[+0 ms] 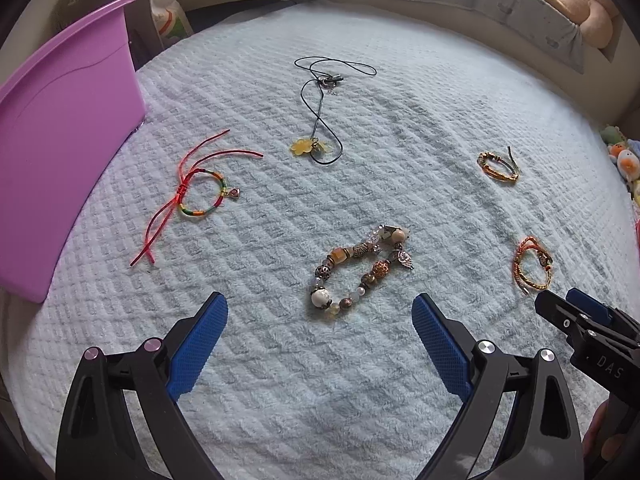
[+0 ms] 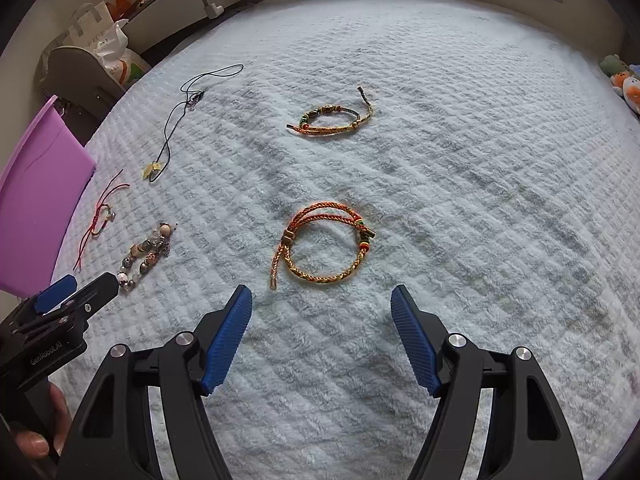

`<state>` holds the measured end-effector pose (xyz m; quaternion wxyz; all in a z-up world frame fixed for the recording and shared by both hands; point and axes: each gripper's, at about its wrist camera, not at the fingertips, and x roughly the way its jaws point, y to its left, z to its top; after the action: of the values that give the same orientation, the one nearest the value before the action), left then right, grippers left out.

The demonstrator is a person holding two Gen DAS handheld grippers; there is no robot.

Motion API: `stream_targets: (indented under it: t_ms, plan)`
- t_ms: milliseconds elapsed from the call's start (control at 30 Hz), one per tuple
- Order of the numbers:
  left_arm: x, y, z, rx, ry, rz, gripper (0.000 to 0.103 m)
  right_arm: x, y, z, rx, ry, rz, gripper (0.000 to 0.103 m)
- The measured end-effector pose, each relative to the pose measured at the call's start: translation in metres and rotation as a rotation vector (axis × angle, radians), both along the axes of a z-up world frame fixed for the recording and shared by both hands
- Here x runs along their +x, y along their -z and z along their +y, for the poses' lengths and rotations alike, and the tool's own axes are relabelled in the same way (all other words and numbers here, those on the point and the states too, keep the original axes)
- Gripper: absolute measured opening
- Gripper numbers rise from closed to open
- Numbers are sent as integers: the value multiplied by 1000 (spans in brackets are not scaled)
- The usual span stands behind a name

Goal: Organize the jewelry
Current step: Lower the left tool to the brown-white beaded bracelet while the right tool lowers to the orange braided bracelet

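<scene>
Several pieces of jewelry lie spread on a white textured blanket (image 1: 280,360). In the left wrist view my left gripper (image 1: 320,304) stands open just short of a chunky beaded bracelet (image 1: 360,270). Farther off lie a red-cord bracelet (image 1: 200,196) and a black-cord necklace with a yellow pendant (image 1: 316,120). In the right wrist view my right gripper (image 2: 322,294) is open just in front of an orange braided bracelet (image 2: 324,246). A second braided bracelet (image 2: 332,120) lies beyond it. Nothing is between either pair of fingers.
A purple plastic bin (image 1: 60,140) stands at the blanket's left edge. Plush toys (image 2: 624,84) sit at the far right. A chair and bags (image 2: 108,56) are behind the bin. A hand (image 2: 40,436) holds the left gripper's handle.
</scene>
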<state>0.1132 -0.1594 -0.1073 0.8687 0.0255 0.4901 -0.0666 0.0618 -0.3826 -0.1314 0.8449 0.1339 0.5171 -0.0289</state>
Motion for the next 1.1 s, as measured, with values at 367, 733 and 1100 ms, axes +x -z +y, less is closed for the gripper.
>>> stream_targets:
  t_ms: [367, 733, 1100]
  plan:
    - [12, 18, -10, -3, 5, -13, 92, 18, 17, 5, -36, -43, -16, 69]
    - [27, 31, -20, -8, 20, 2, 92, 32, 23, 5, -43, -55, -42, 72]
    - [33, 39, -26, 11, 38, -2, 95, 41, 28, 11, -78, -59, -57, 72]
